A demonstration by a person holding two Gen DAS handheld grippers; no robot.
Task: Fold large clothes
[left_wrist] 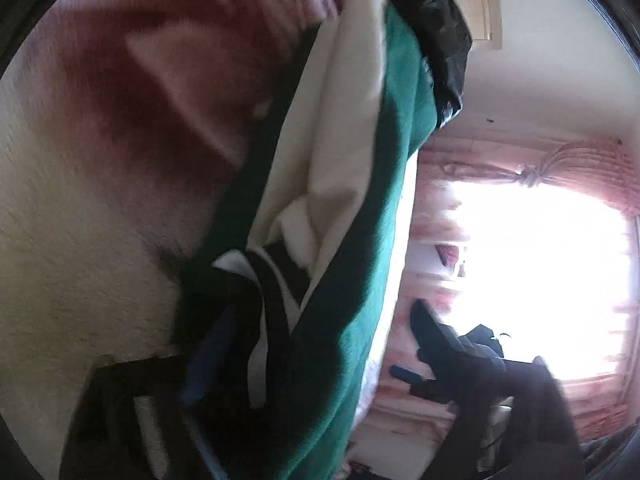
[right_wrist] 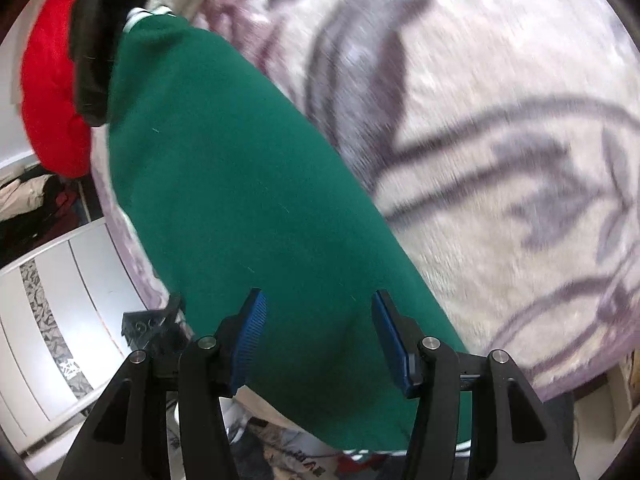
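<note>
A green garment (right_wrist: 240,200) with a cream lining lies on a patterned blanket (right_wrist: 500,120). In the right wrist view my right gripper (right_wrist: 318,312) is open, its blue pads (right_wrist: 252,332) spread just above the green cloth near its lower end. In the left wrist view the green garment (left_wrist: 360,280) hangs close in front of the lens with its cream inner side (left_wrist: 340,140) and black-and-white trim showing. The left gripper's fingers are buried in the cloth at the bottom left and their state is unclear. The view is blurred.
A red cushion (right_wrist: 52,80) and a dark garment (right_wrist: 104,32) lie at the far end of the green garment. A white wardrobe (right_wrist: 52,300) stands to the left. A bright window (left_wrist: 540,272) with pink curtains and a dark object (left_wrist: 480,368) show in the left wrist view.
</note>
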